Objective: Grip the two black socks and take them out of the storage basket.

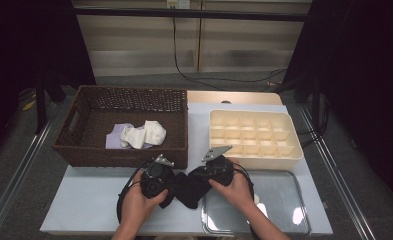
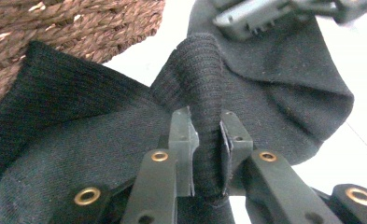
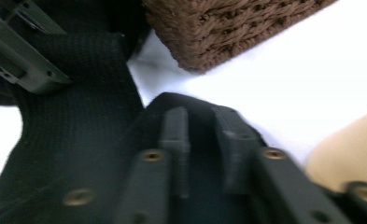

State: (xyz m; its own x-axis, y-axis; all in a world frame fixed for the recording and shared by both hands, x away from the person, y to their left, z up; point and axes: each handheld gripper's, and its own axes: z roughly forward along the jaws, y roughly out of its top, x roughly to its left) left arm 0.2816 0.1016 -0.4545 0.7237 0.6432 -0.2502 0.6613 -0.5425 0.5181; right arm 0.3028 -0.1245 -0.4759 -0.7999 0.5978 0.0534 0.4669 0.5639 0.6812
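Black knitted sock (image 1: 186,189) lies on the white worktop (image 1: 89,200) before the brown wicker basket (image 1: 129,152). Left tool (image 2: 204,140) clamped on a raised fold; right tool (image 3: 202,140) over the cloth, grip cannot be told. Folding judged underway; a firm second pinch needed next.

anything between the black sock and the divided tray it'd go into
Nothing visible. The black sock, pinched by the left gripper and at the right gripper, lies on bare table in front of the cream divided tray, whose compartments look empty.

sock (image 1: 188,189): black knit | basket (image 1: 79,145): brown woven | organizer (image 1: 294,150): cream | table (image 1: 89,200): white
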